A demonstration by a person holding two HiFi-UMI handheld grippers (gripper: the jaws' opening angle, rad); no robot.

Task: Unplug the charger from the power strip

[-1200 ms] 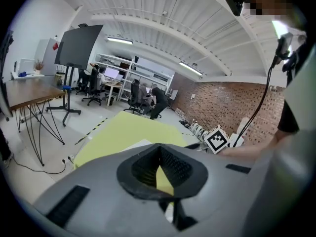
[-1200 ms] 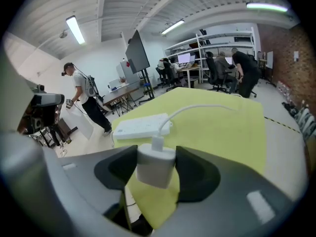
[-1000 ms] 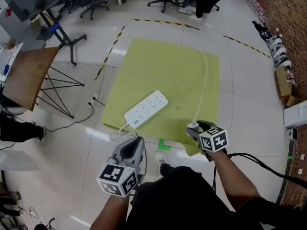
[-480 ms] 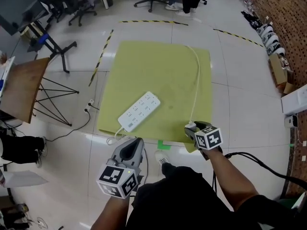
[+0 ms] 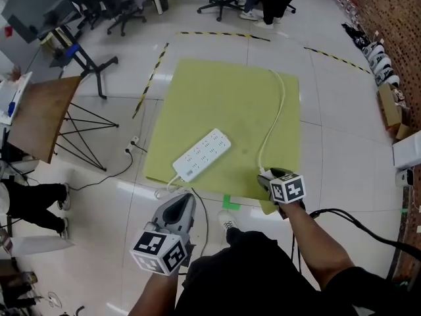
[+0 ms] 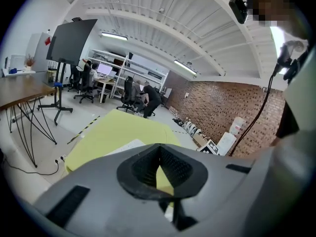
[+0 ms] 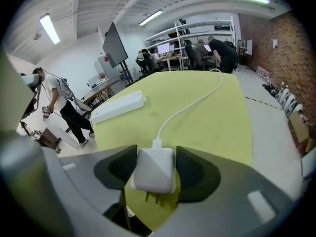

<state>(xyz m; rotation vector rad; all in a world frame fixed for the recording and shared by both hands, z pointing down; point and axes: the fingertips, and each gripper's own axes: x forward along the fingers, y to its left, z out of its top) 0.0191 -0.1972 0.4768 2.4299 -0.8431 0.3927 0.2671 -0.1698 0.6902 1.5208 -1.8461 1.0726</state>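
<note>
A white power strip (image 5: 202, 154) lies on a yellow-green mat (image 5: 223, 97) on the floor, with nothing plugged into it; it also shows at the left of the right gripper view (image 7: 118, 106). My right gripper (image 5: 267, 178) hovers over the mat's near edge, shut on the white charger (image 7: 154, 168), whose two prongs hang bare. The charger's white cable (image 5: 277, 114) trails away across the mat. My left gripper (image 5: 181, 205) hangs above the bare floor in front of the mat, its jaws together and nothing between them (image 6: 159, 151).
A wooden table (image 5: 33, 114) on thin black legs stands left. The strip's own lead runs off the mat to a plug (image 5: 133, 141). A green tape mark (image 5: 230, 201) lies by my shoe (image 5: 227, 221). Office chairs stand at the back, boxes and shoes along the brick wall.
My right gripper has sunk a little with the charger still in it. The left gripper has hardly moved. The head view has swung slightly.
</note>
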